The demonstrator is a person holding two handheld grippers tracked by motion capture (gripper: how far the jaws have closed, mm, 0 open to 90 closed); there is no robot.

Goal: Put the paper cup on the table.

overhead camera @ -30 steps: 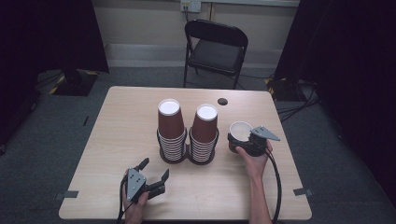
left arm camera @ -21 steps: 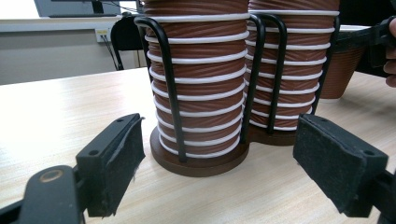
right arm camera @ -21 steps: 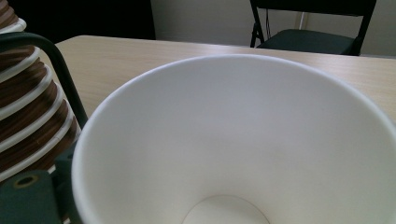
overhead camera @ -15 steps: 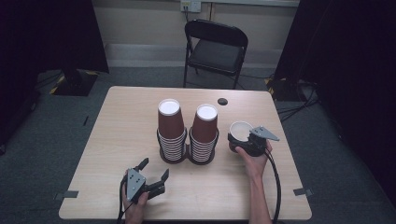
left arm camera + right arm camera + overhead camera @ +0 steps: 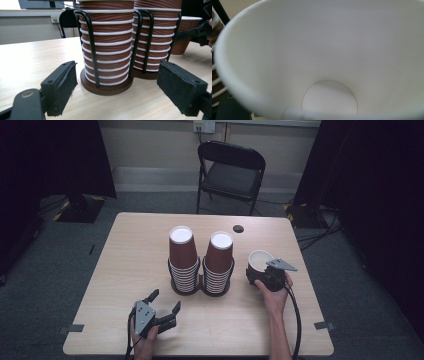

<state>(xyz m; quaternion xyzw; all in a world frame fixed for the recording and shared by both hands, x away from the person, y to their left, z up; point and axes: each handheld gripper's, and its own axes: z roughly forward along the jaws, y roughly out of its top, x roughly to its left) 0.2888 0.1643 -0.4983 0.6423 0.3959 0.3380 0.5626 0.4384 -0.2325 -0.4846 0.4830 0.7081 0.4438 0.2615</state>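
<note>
Single paper cup (image 5: 260,260) stands upright on the table (image 5: 125,250) just right of the wire cup rack (image 5: 202,281) — mouth up, white inside, brown ribbed outside. Right gripper (image 5: 265,274) sits at the cup's near side, low on its wall; its jaws have just been closing with the cup between them, but whether the pads press on it yet I cannot tell. In the right gripper view the cup's white interior (image 5: 329,57) is right up against the camera, rack edge at far left.

Left gripper (image 5: 162,305) rests on the table in front of the rack, towards its left — jaws spread wide, nothing between them, pads (image 5: 62,87) clear of the rack base.

Rack holds two stacks of upside-down brown cups (image 5: 181,252), side by side.
</note>
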